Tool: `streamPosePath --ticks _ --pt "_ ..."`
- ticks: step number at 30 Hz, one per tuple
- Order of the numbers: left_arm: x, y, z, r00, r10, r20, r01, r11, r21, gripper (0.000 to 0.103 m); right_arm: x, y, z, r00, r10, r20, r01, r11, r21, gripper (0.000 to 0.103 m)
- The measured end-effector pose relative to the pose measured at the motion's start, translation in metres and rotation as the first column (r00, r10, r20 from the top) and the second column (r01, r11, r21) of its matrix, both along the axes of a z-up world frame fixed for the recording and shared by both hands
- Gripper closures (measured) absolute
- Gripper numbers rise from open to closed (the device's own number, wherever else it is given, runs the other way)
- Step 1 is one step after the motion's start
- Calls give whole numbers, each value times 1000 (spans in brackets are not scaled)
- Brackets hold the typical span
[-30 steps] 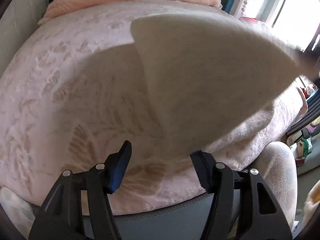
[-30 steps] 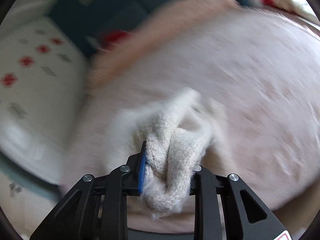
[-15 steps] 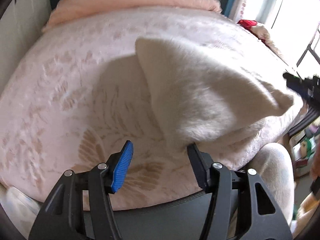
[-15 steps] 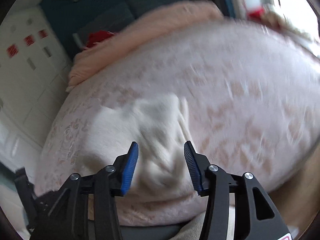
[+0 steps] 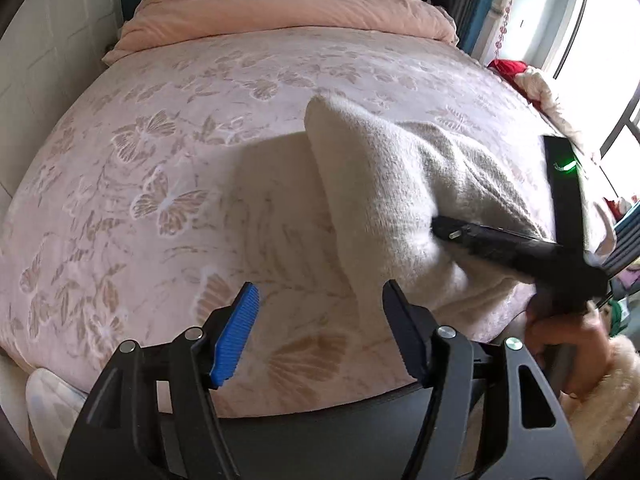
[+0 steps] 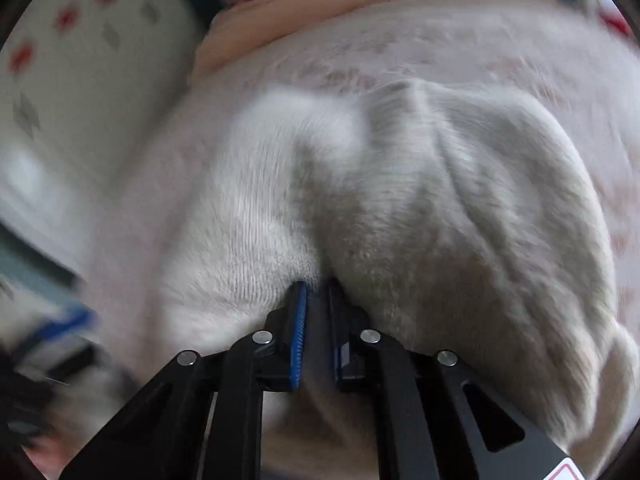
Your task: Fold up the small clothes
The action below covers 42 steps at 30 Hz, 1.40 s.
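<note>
Presently, in the left wrist view, the left gripper (image 5: 318,322) is seen at the lower centre of the frame with its jaws wide apart and opening; nothing is held between them. A cream knitted garment (image 5: 384,196) is recorded right of centre, lying on the pink butterfly-patterned bedspread (image 5: 160,168). Its lower edge falls just above and beside the right-hand finger of the left gripper, and no contact between pad and cloth can be confirmed. The right gripper (image 5: 440,232) is noted entering from the right edge of the frame, its tip pressed into the garment's near fold. A hand (image 5: 568,340) in a fluffy sleeve is observed at the lower right, holding that gripper. A peach quilt (image 5: 280,8) is noted along the top of the frame.

In the right wrist view, which is blurred, the right gripper (image 6: 318,296) is seen at the lower centre with its jaws drawn nearly together and closing. The cream knitted garment (image 6: 440,208) fills the middle and right of the frame, directly ahead of the fingertips. A fold of the knit is bunched at the tips, and cloth appears to be pinched between the pads.
</note>
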<state>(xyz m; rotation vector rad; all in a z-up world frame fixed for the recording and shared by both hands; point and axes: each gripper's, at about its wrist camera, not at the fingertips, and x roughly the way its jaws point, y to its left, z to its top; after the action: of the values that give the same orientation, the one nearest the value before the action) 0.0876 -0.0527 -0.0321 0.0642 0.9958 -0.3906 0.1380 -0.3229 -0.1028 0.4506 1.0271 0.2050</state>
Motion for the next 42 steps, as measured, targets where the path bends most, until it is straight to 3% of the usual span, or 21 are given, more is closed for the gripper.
streamPosePath --ticks 3,4,6,8,11,12,13,15,19,20,21,22,23,25,29,32,35,36,37,40,42 --pt "8 -2 9 1000 2 -6 -2 998 -60 31 -20 -29 43 991 -91 100 89 996 22 83" --pt "14 -8 11 1000 -5 -13 3 996 -93 27 -25 -38 49 987 -116 110 116 993 4 69" --pt "25 -21 10 1000 -17 -24 14 993 -119 26 -29 -67 57 972 -207 114 211 977 -26 49" --pt "35 -40 4 998 -52 -34 47 990 -130 26 -25 -89 52 960 -267 87 270 962 -31 46" --pt "43 -68 -18 992 -107 -73 98 989 -110 27 2 -101 31 963 -270 1 270 963 -27 37" --pt "44 -75 -27 990 -115 -85 107 990 -87 29 13 -103 19 965 -260 -24 259 966 -17 37" --pt "43 -81 -35 991 -113 -68 111 993 -37 30 23 -101 7 969 -242 -44 242 970 2 45" --pt "40 -87 -42 991 -132 -36 134 990 35 30 38 -95 -7 981 -177 -85 180 983 33 90" --pt "40 -84 -51 986 -158 -47 161 984 77 28 35 -102 33 979 -167 112 164 986 42 91" --pt "43 -81 -54 987 -151 -63 155 986 64 27 38 -104 26 980 -168 103 169 986 -1 91" --pt "47 -78 -59 987 -136 -90 140 990 37 25 46 -107 4 986 -164 25 165 984 -63 91" --pt "51 -75 -64 983 -126 -135 128 992 3 24 51 -108 -22 987 -145 -68 140 987 -74 90" --pt "54 -75 -69 978 -116 -171 113 993 -26 24 48 -111 -31 988 -143 -63 140 989 -42 90" --pt "59 -70 -73 975 -86 -205 73 995 -69 24 34 -117 -8 985 -175 -1 175 984 23 83" --pt "53 -63 -65 980 -89 -178 75 994 -86 23 -19 -122 34 973 -212 94 203 975 94 69" --pt "39 -57 -53 985 -98 -141 86 992 -91 25 -49 -110 30 982 -183 52 173 972 156 66" --pt "21 -54 -49 987 -121 -101 113 990 -82 25 -61 -95 5 988 -155 -23 156 978 141 63" --pt "20 -55 -53 987 -124 -104 117 991 -65 25 -66 -92 -2 988 -151 -34 154 979 134 71" --pt "19 -57 -60 986 -120 -113 118 993 -27 27 -65 -87 -6 987 -158 -33 160 982 102 92" --pt "23 -52 -79 987 -86 -137 90 996 23 31 -78 -94 3 973 -230 22 227 971 74 93" --pt "27 -48 -85 985 -73 -158 74 997 4 30 -78 -104 -25 964 -261 -52 261 965 -15 93"
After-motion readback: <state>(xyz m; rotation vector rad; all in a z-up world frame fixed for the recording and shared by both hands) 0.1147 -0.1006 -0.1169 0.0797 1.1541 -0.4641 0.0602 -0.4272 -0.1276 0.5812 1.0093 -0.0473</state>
